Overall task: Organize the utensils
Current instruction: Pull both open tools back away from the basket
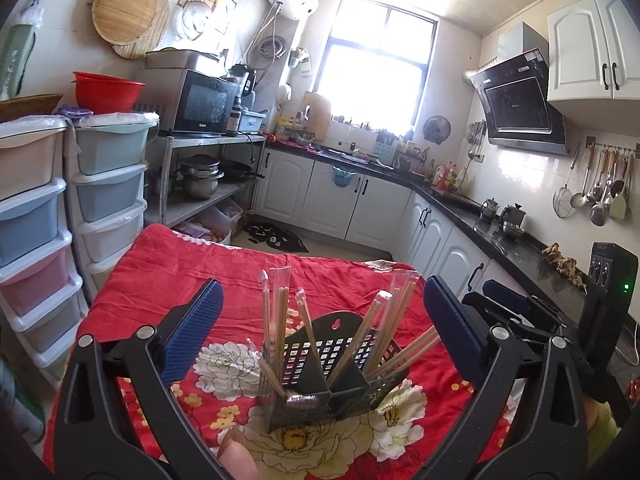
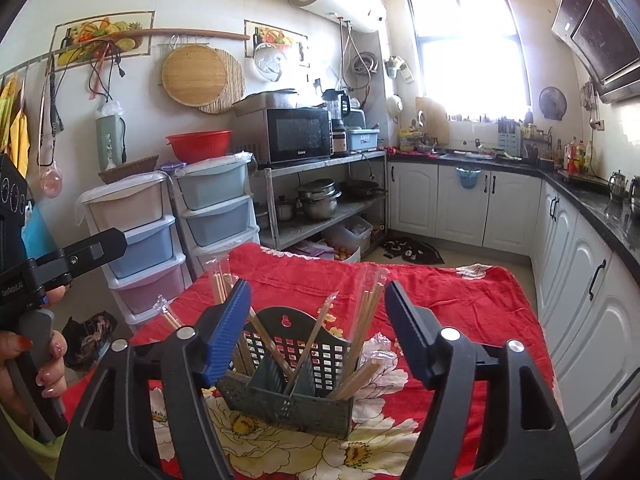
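Left wrist view — chopstick holder [image 1: 320, 376] between wide-open left tongs [image 1: 322, 320], untouched; right tongs [image 2: 318, 324] likewise open, empty.

Each set of tongs has a black plastic frame with two arms joined by round silver screws. The left tongs [image 1: 323, 320] and right tongs [image 2: 318, 332] both carry ribbed dark-blue pads [image 1: 198, 320] on the fingers. Seen from the right wrist, the left hand [image 2: 44, 364] has painted nails and grips a grey trigger handle; a yellow-green sleeve [image 2: 24, 444] shows below.
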Demonstrator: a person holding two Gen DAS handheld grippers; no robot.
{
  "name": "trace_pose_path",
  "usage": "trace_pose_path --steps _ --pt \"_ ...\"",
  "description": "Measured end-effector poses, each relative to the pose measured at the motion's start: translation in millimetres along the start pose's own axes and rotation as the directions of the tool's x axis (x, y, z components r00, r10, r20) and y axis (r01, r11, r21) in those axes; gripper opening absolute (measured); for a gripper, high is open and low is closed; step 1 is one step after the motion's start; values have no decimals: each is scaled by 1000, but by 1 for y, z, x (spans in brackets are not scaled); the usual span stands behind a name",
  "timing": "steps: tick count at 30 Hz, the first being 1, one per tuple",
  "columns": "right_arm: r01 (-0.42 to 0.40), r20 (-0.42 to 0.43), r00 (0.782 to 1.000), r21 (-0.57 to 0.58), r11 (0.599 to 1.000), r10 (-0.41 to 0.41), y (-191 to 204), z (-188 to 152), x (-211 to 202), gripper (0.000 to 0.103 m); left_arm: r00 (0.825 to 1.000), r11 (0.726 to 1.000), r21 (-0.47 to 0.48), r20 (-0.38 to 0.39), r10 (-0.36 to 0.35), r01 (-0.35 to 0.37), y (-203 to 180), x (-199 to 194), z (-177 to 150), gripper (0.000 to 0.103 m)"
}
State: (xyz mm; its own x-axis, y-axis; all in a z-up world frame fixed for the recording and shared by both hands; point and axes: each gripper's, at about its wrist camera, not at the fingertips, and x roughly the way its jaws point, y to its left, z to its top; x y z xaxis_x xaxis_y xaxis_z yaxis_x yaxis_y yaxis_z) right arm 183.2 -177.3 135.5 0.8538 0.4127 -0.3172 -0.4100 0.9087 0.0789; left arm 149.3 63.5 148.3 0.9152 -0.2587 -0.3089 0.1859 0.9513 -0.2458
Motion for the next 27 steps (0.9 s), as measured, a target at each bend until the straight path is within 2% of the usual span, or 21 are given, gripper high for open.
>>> trace_pose_path --steps 6,14,27 --pt "4 19 1000 -8 1000 -4 6 -6 -16 79 1000 1000 -19 7 -1 1 1 -11 -8 92" --pt "13 36 999 -23 1000 -13 12 -16 -32 86 1000 1000 -17 -2 10 -10 -3 -22 -22 92" --pt "22 6 1000 -43 999 -22 20 -48 -45 95 995 998 21 -72 61 -60 -14 -25 -63 92"
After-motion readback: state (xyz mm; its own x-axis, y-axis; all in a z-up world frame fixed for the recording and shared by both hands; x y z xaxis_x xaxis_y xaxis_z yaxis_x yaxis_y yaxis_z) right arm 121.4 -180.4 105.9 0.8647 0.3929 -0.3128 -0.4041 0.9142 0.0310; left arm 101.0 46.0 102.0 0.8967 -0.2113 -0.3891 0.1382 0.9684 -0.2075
